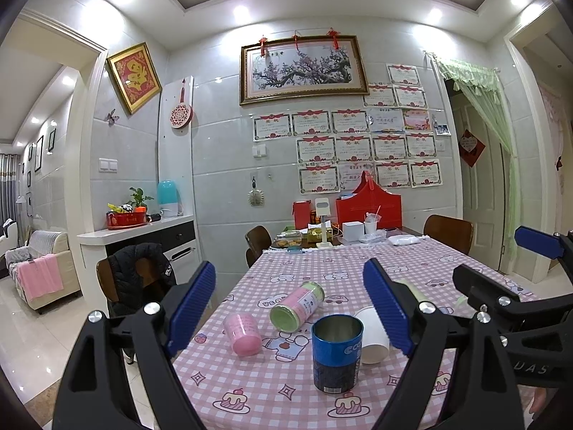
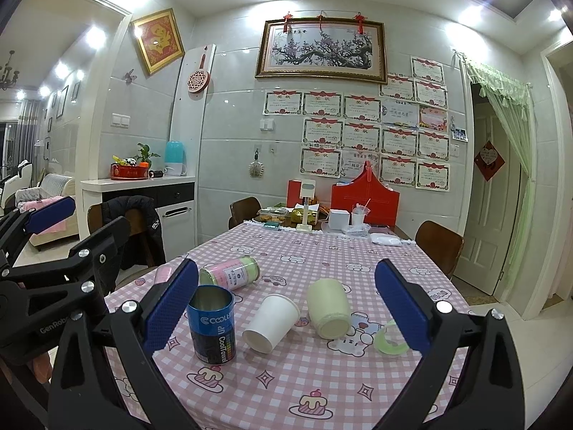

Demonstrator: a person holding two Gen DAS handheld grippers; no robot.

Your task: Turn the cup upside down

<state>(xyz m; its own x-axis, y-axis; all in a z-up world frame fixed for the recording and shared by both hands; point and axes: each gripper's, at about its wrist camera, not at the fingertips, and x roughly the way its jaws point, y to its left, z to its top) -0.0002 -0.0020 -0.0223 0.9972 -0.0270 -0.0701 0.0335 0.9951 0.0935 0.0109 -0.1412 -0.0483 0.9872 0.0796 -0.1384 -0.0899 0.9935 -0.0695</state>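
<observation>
**Both tools spread above a table with fallen cups**

Tiled walls surround us, with a framed blossom painting (image 1: 303, 68) and many certificates (image 1: 365, 143) on the far wall. Below them is the long table (image 2: 358, 261) under a pink checked cloth, and brown chairs (image 2: 438, 242) stand beside it. At the far end we see a red box (image 2: 365, 199).

We hold the left tool (image 1: 290, 310) and the right tool (image 2: 286, 313) above the near end of the table. Both have the blue pads far apart, and nothing is between them.

On the cloth, the blue can (image 2: 212, 324) stands upright with its open mouth up; it is the tallest thing in front of us. Just to its right the white paper cup (image 2: 270, 323) lies on its side, with the mouth toward us. Right of it a pale yellow cup (image 2: 329, 308) also lies on its side. Behind the can, a pink and green jar (image 2: 231, 272) is lying down too. In the left wrist view, a pink cup (image 1: 242, 333) lies on its side left of the can. Near the right pad of the right tool we see a small green ring (image 2: 390, 338), perhaps tape.
</observation>
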